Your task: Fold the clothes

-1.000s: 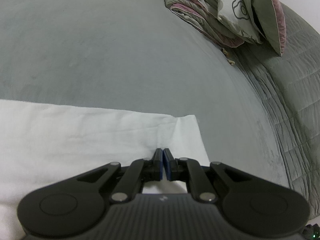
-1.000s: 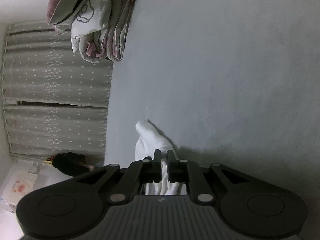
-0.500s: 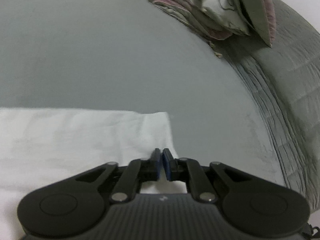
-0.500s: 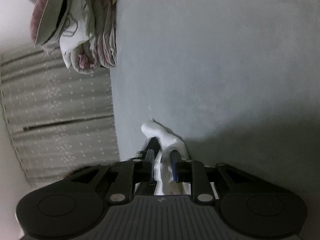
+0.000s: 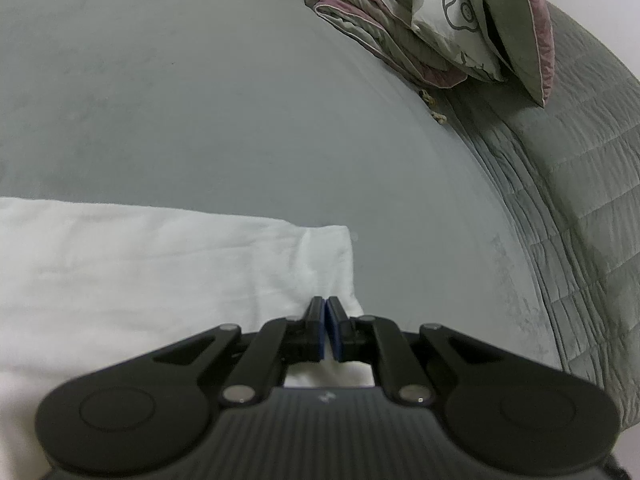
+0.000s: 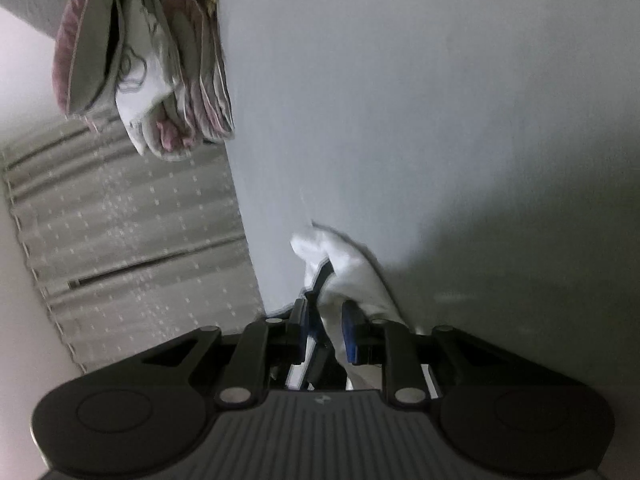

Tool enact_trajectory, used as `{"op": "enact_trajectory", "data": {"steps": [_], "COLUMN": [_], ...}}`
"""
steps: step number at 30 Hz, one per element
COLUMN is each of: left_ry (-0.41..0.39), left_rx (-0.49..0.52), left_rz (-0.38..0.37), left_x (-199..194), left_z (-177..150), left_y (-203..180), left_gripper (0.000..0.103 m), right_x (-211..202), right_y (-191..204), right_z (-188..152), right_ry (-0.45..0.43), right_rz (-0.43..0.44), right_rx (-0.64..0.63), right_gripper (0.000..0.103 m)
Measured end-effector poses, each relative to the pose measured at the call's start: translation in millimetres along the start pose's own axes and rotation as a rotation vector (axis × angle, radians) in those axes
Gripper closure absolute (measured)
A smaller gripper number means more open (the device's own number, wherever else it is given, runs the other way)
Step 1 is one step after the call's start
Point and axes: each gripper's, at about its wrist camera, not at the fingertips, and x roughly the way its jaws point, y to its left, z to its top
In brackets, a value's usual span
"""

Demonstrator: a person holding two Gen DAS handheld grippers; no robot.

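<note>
A white garment (image 5: 140, 272) lies flat on the grey bed sheet (image 5: 200, 100), filling the lower left of the left wrist view. My left gripper (image 5: 328, 308) is shut at the garment's right edge, just below its corner. Creases in the cloth run toward the tips. In the right wrist view a bunched white fold of the garment (image 6: 344, 264) stands up between the fingers of my right gripper (image 6: 326, 312). Its jaws are opening. The fold leans on the right pad (image 6: 352, 332), and a gap shows at the left pad.
A pile of folded pink-and-grey bedding (image 5: 440, 20) sits at the far end of the bed, also seen in the right wrist view as bedding (image 6: 152, 72). A quilted grey cover (image 5: 580, 200) drapes the right side. Patterned curtains (image 6: 120, 240) hang beyond the bed's edge.
The right gripper's jaws have parted from pinching the white fold, and that gripper has rolled. The left gripper stays shut and has shifted slightly along the garment's edge.
</note>
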Motion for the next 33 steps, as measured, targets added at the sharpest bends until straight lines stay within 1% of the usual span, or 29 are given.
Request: {"op": "enact_trajectory", "data": {"steps": [4, 7, 9, 11, 15, 16, 17, 18, 23, 26, 33], "left_ry": [-0.001, -0.003, -0.001, -0.001, -0.007, -0.006, -0.005, -0.004, -0.017, -0.016, -0.014], "left_rx": [0.0, 0.0, 0.005, 0.009, 0.005, 0.005, 0.007, 0.008, 0.016, 0.012, 0.022], "left_rz": [0.0, 0.001, 0.006, 0.011, 0.009, 0.01, 0.013, 0.016, 0.037, 0.048, 0.068], "left_x": [-2, -2, -2, -1, 0, 0, 1, 1, 3, 3, 2], "left_z": [-1, -3, -4, -4, -7, -8, -7, -7, -10, -10, -11], "left_y": [0, 0, -1, -2, -3, -3, -3, -3, -8, -10, -15], "left_gripper": [0.097, 0.097, 0.097, 0.097, 0.097, 0.097, 0.097, 0.097, 0.097, 0.097, 0.097], "right_x": [2, 7, 5, 4, 16, 18, 18, 15, -12, -23, -38], "right_y": [14, 14, 11, 13, 18, 19, 20, 19, 14, 11, 11], "right_z": [3, 1, 3, 5, 5, 5, 5, 5, 1, -1, -4], "right_ry": [-0.008, 0.003, -0.04, -0.071, -0.082, -0.085, -0.092, -0.1, -0.117, -0.106, -0.103], "right_rz": [-0.015, -0.059, -0.048, -0.04, -0.043, -0.042, -0.033, -0.025, -0.022, -0.053, -0.08], "right_rx": [-0.046, -0.043, -0.018, -0.034, -0.072, -0.083, -0.093, -0.101, -0.133, -0.141, -0.168], "right_gripper": [0.081, 0.081, 0.081, 0.081, 0.081, 0.082, 0.086, 0.096, 0.097, 0.097, 0.097]}}
